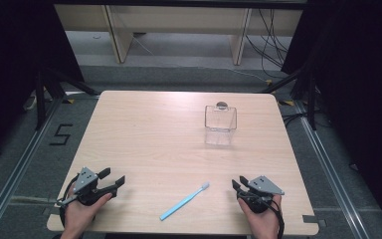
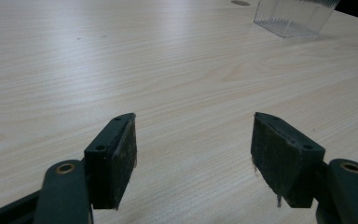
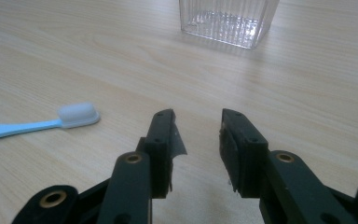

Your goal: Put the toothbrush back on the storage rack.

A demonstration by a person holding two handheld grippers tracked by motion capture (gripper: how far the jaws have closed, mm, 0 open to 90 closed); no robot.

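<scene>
Right gripper (image 1: 239,185) resting at the near right of the table (image 1: 144,129), jaws parted with nothing between them, narrower than the other pair. Left gripper (image 1: 113,179) at the near left, jaws spread wide, likewise empty, pads (image 2: 121,154) hovering just over bare wood. Light blue toothbrush (image 1: 185,200) lying flat between the two grippers, nearer the right one, white bristle head (image 3: 78,115) pointing up-table toward the clear ribbed square cup (image 1: 220,124), handle end toward the near edge. Cup standing upright well beyond, right of centre, apart from everything but a small round dark thing (image 1: 222,104) just behind it, too small to identify.

Judged as work not yet begun: probably a pick of the toothbrush, then a drop into the cup.

Risks from here:
- Slim, low handle flat on smooth wood; pads coming down at a slant could scrape the table and push the brush away instead of closing round it.
- Grip taken far from the middle likely to let the brush swing or slip out on the lift.
- Light, see-through cup easy to misjudge at the rim; a nudge from the brush tip or a jaw could tip or slide it.
- Handle end lying close to the near table edge; a sideways knock might send it off.
</scene>
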